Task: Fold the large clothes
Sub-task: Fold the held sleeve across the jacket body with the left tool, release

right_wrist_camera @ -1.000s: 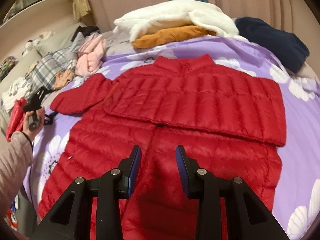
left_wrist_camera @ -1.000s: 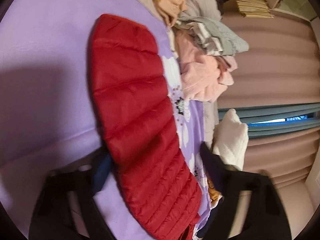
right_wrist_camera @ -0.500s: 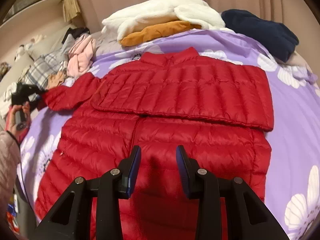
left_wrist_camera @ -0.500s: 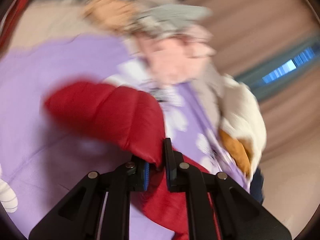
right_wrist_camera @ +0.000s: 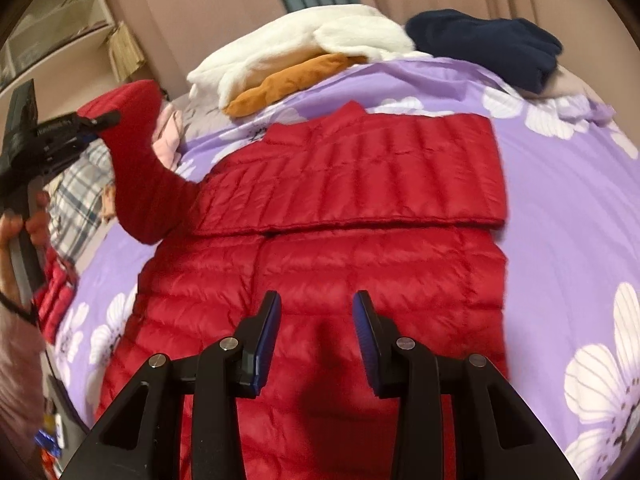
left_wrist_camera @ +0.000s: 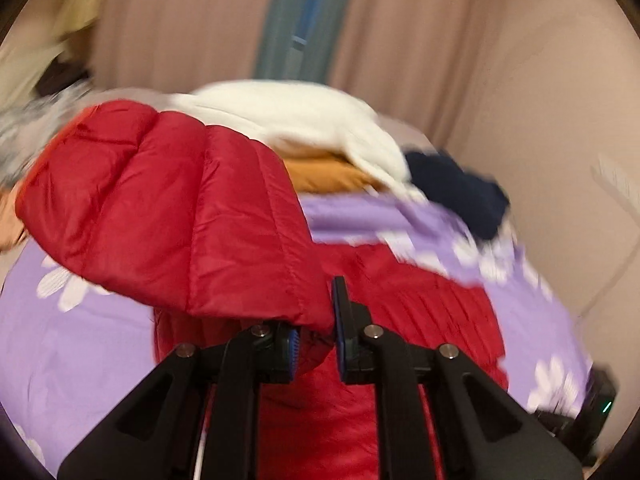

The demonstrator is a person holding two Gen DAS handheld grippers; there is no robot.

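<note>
While red puffer jacket (right_wrist_camera: pixel 360 280) lies flat on purple floral bed (right_wrist_camera: pixel 560 200) w/ one sleeve across chest, left hand-held gripper (left_wrist_camera: pixel 314 336) pinches other sleeve (left_wrist_camera: pixel 180 216), raised; right hand-held gripper (right_wrist_camera: pixel 316 340) hovers wide apart, empty, over hem.

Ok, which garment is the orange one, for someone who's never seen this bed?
Start at the purple floral bedspread and look past the red jacket collar. The orange garment lies folded beneath the white fleece, the only orange piece there.
</note>
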